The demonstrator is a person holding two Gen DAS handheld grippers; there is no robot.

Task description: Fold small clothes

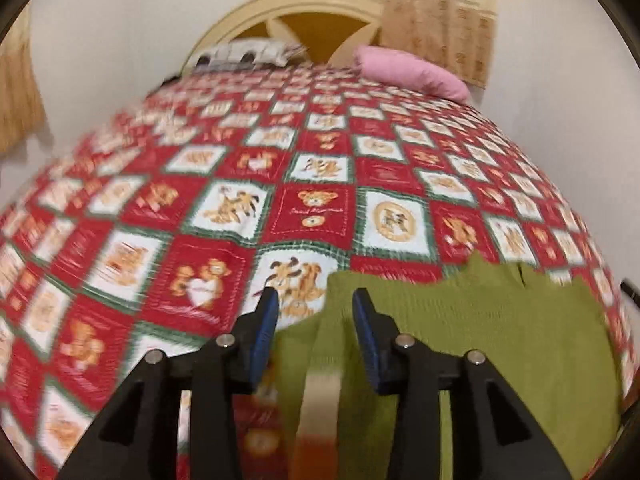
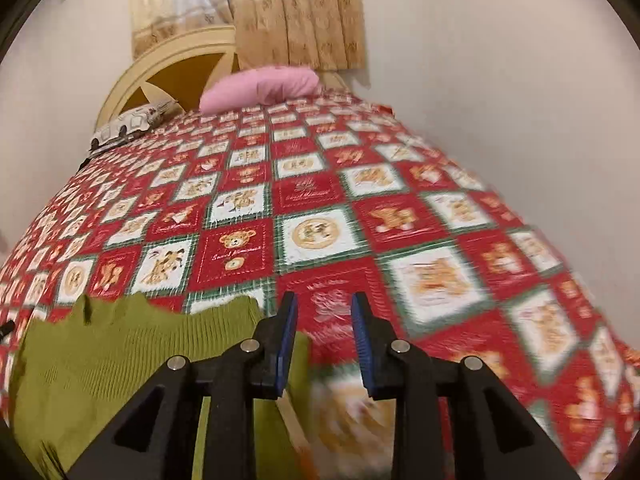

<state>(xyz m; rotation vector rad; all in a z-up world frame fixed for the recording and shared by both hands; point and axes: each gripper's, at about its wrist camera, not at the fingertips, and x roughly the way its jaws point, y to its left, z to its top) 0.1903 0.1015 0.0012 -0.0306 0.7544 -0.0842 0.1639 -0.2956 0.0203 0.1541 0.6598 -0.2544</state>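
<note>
Red patchwork bedspread (image 1: 312,216) covers the bed, wide and bare toward the far headboard (image 1: 288,12), where a pink pillow (image 1: 412,70) lies. A green knitted garment (image 1: 480,320) lies flat at the near edge, its far hem jagged. The left tongs (image 1: 316,300) stand open over its left part, gripping nothing; the right tongs (image 2: 324,304) stand open at its right edge, also gripping nothing. Near cloth between the left fingers is blurred, and a pale strip there cannot be made out.
</note>
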